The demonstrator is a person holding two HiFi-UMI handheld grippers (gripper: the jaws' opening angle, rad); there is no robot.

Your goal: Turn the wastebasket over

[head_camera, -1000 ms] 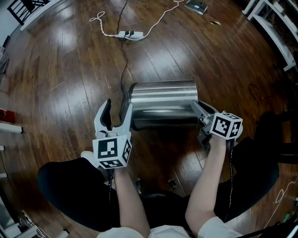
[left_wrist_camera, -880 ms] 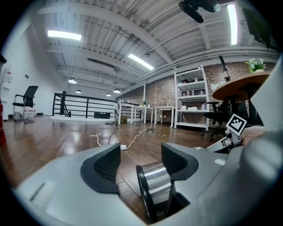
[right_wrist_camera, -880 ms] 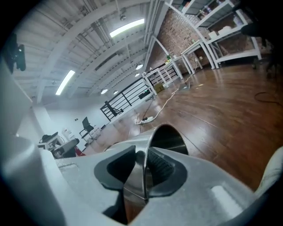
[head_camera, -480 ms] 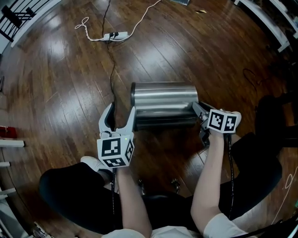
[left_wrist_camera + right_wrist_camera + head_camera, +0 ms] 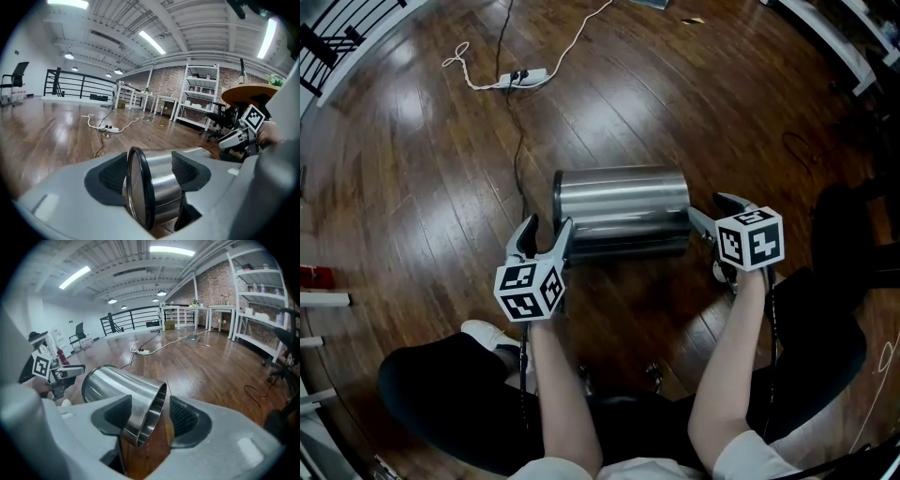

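A steel wastebasket (image 5: 623, 202) lies on its side on the wood floor, with its black-rimmed end to the left and its open mouth to the right. My left gripper (image 5: 547, 230) straddles the black-rimmed end (image 5: 140, 187); its jaws are opening a little, with one pad behind the end face and one beside the wall. My right gripper (image 5: 710, 208) is at the mouth. Its jaws are opening with the steel rim (image 5: 152, 411) between them, and the right pad stands clear of the rim.
A black cable (image 5: 517, 159) runs from a white power strip (image 5: 525, 73) to the floor by the basket's left end. The person's legs and a shoe (image 5: 483, 333) are just behind the grippers. White shelving (image 5: 862, 66) stands far right and a black railing (image 5: 328, 37) far left.
My left gripper has come forward and down, so its jaws now straddle the basket's left end. The right gripper has rolled and its jaws have spread off the rim. The basket still lies on its side.
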